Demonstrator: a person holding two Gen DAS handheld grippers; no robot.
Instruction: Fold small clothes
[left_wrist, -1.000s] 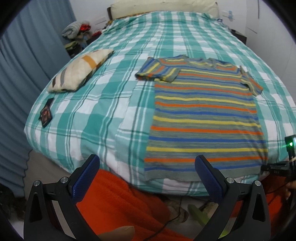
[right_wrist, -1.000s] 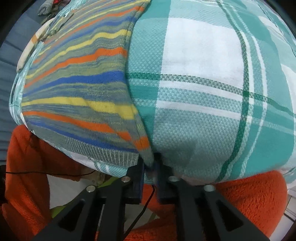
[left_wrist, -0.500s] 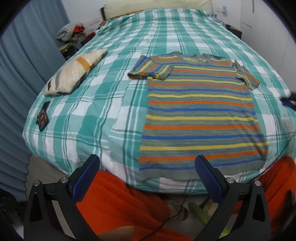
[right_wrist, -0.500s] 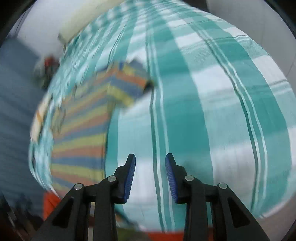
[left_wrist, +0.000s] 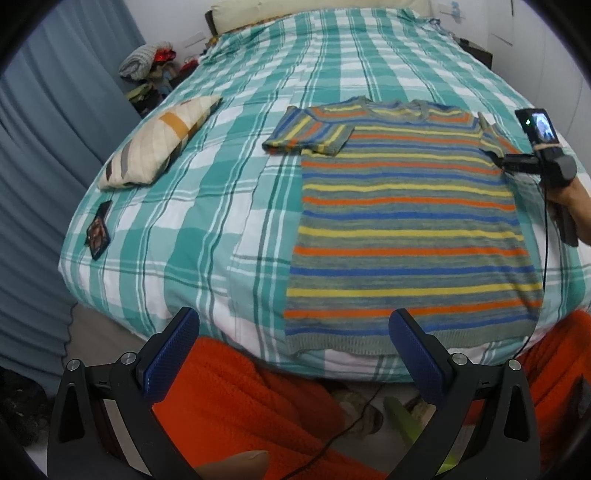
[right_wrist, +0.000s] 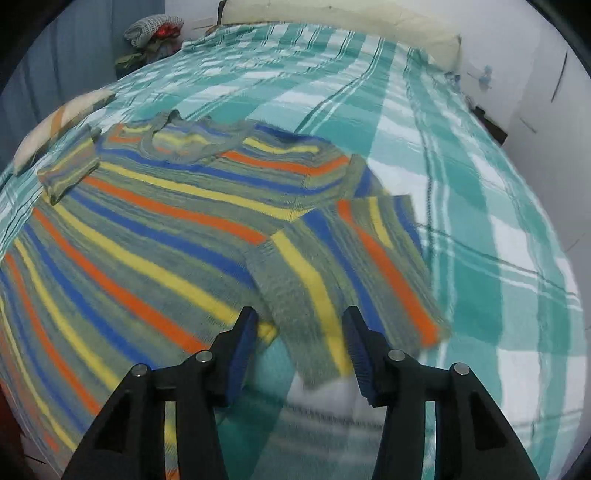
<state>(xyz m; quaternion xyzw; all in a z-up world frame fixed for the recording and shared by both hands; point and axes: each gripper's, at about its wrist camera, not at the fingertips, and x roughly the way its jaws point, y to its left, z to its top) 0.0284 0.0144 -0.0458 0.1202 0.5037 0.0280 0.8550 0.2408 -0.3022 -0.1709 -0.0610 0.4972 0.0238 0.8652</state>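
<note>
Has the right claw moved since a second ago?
Yes. The right claw has left the hem of the striped knitted T-shirt at the near edge of the checked bed for its right sleeve; jaws just opened, gripping nothing.

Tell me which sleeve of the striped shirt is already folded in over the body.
The sleeve on the pillow side: it lies doubled over the striped shirt. The other sleeve, by the right gripper, lies spread out on the bedspread.

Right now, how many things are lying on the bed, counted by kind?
Striped shirt: 1
Striped cushion: 1
Long pillow by the headboard: 1
Small dark card-like thing: 1
Total: 4
</note>
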